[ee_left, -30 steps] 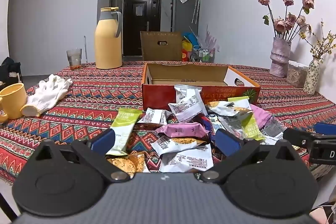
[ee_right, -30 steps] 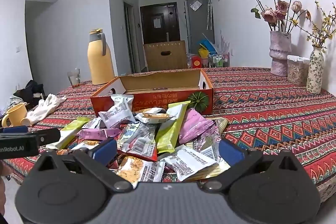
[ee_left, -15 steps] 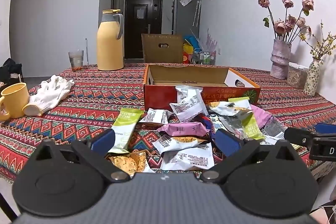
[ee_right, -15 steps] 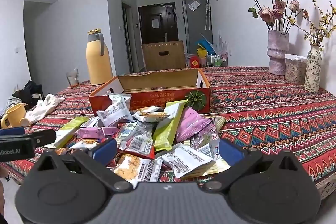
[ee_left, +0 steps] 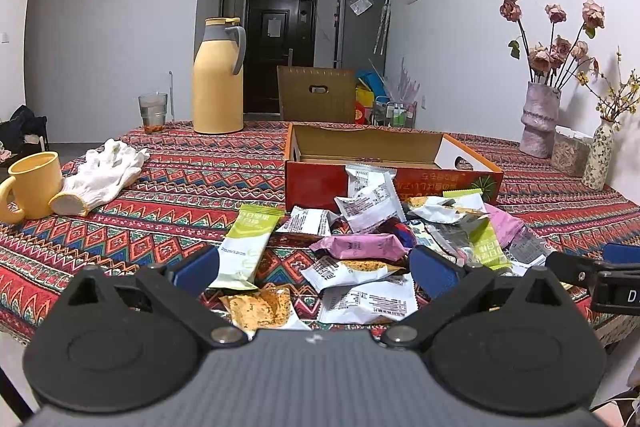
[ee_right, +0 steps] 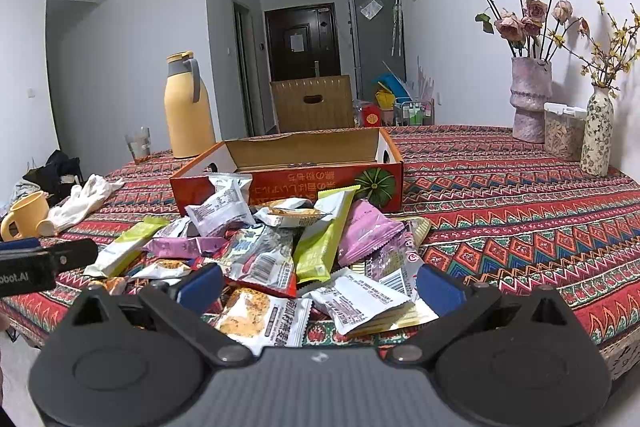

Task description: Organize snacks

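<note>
Snack packets (ee_left: 360, 247) lie heaped at frame centre on the counter (ee_left: 180, 187), just before the open red box (ee_left: 392, 163). Left claw (ee_left: 314, 267) and right claw (ee_right: 318, 281) both stand spread wide, empty. Judged light, crinkly, slippery; best pinched by a sealed end. Only the right view shows the orange-cracker packet (ee_right: 264, 319) nearest; the left view shows the yellow mug (ee_left: 34, 185) clearly.

Both views sit a little lower toward the snack pile (ee_left: 360, 251) — wrappers unmoved.
</note>
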Available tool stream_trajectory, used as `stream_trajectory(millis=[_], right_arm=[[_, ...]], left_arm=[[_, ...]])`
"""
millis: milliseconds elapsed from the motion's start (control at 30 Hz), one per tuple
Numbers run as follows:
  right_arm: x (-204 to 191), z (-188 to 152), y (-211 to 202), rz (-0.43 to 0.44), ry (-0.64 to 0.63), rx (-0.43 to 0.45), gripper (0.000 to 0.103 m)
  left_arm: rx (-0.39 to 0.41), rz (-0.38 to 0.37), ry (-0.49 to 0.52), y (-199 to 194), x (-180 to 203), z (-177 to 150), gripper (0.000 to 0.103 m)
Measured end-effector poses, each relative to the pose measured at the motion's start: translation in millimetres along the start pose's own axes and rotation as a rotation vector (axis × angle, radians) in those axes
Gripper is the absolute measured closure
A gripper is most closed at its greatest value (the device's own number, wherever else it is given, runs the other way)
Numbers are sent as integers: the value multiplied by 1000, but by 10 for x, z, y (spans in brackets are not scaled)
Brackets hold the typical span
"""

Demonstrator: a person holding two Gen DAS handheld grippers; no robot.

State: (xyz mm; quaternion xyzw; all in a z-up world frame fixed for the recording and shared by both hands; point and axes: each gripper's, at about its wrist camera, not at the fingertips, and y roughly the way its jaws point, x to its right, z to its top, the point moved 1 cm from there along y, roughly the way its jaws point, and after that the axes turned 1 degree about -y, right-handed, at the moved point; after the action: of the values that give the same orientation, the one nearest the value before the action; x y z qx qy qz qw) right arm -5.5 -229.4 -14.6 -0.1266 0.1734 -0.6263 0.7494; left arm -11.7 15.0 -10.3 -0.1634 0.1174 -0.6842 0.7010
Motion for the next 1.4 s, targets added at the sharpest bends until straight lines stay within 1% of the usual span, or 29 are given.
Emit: stream_trajectory(millis=[1400], right_arm=[[1,-12,4,1,-1,0,0]], left_arm=[[-11,-2,13,-4,37,-40,0]])
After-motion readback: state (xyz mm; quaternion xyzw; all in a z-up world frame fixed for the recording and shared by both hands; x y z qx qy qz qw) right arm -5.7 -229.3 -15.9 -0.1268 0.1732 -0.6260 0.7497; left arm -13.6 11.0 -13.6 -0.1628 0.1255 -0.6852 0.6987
